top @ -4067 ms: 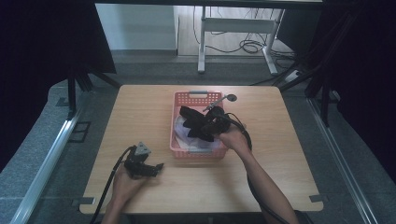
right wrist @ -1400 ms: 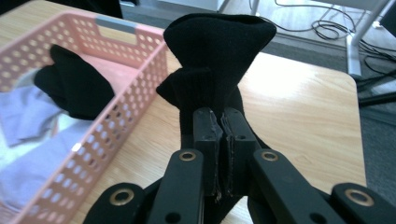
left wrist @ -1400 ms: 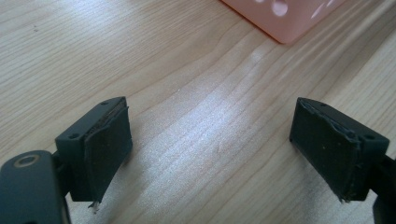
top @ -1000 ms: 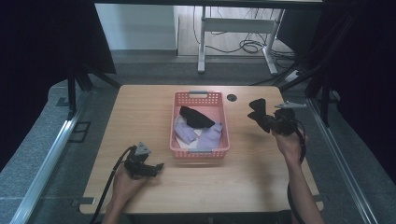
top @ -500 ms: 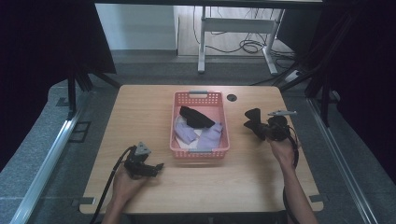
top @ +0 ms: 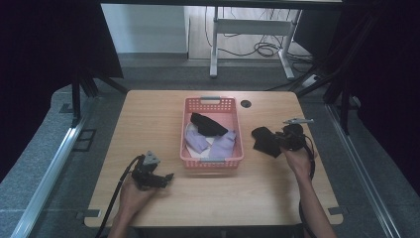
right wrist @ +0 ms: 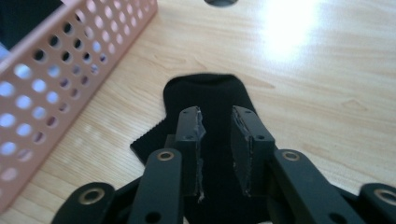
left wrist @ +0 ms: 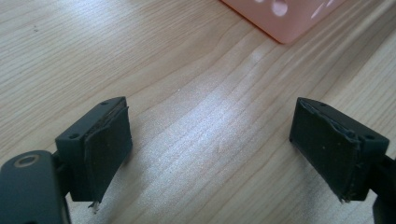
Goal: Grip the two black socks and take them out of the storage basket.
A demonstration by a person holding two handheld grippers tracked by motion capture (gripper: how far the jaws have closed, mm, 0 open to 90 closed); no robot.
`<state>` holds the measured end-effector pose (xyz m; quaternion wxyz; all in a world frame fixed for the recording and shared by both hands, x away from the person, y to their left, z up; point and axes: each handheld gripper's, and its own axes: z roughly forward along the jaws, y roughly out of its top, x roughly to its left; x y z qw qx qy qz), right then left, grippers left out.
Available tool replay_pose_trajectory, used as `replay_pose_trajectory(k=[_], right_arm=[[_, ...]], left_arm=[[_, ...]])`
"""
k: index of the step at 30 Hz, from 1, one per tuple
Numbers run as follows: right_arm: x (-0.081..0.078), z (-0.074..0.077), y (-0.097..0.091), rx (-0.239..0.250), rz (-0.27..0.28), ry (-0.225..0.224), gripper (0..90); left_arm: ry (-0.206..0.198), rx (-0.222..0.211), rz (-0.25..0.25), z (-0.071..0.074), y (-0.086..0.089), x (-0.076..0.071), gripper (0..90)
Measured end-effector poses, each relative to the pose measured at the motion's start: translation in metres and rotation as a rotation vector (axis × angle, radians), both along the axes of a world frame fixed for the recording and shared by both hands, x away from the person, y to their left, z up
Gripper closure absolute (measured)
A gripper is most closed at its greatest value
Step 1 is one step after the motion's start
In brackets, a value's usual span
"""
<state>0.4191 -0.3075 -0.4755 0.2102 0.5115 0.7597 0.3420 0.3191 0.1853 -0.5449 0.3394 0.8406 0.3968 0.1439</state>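
Black sock (right wrist: 210,100) lies beneath the right tool's (right wrist: 217,140) narrowly parted jaws.

basket (top: 212,158) sits mid-table (top: 148,114), three socks (top: 208,124) inside; another sock (top: 265,140) lies on the table just right of it.

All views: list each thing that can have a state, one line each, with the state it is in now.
Left gripper: open, jaws wide apart over bare wood, holding nothing.
Right gripper: jaws nearly closed on the black sock.
Black sock: on the table, right of the basket.
Basket: upright, holding a black sock and two lilac socks.
Table: bare wood elsewhere.
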Motion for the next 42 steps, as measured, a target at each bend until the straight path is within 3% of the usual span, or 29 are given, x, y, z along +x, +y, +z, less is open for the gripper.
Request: replay_pose_trajectory(k=[7, 13, 24, 33, 42], right_arm=[[-0.002, 0.015, 0.005, 0.019, 0.023, -0.021, 64.9], [-0.001, 0.028, 0.011, 0.066, 0.043, -0.038, 59.4], [0.003, 0.053, 0.042, 0.129, 0.148, -0.065, 51.7], [0.011, 0.059, 0.077, 0.124, 0.228, -0.069, 46.2], [0.024, 0.055, 0.114, 0.153, 0.312, -0.047, 43.5]], left_arm=[[0.001, 0.001, 0.0, 0.0, 0.0, 0.0, 12.6], [0.0, 0.001, 0.0, 0.0, 0.0, 0.0, 12.6], [0.001, 0.005, -0.003, 0.0, 0.0, 0.0, 12.6], [0.001, 0.004, -0.003, 0.0, 0.0, 0.0, 12.6], [0.001, 0.005, -0.003, 0.0, 0.0, 0.0, 12.6]])
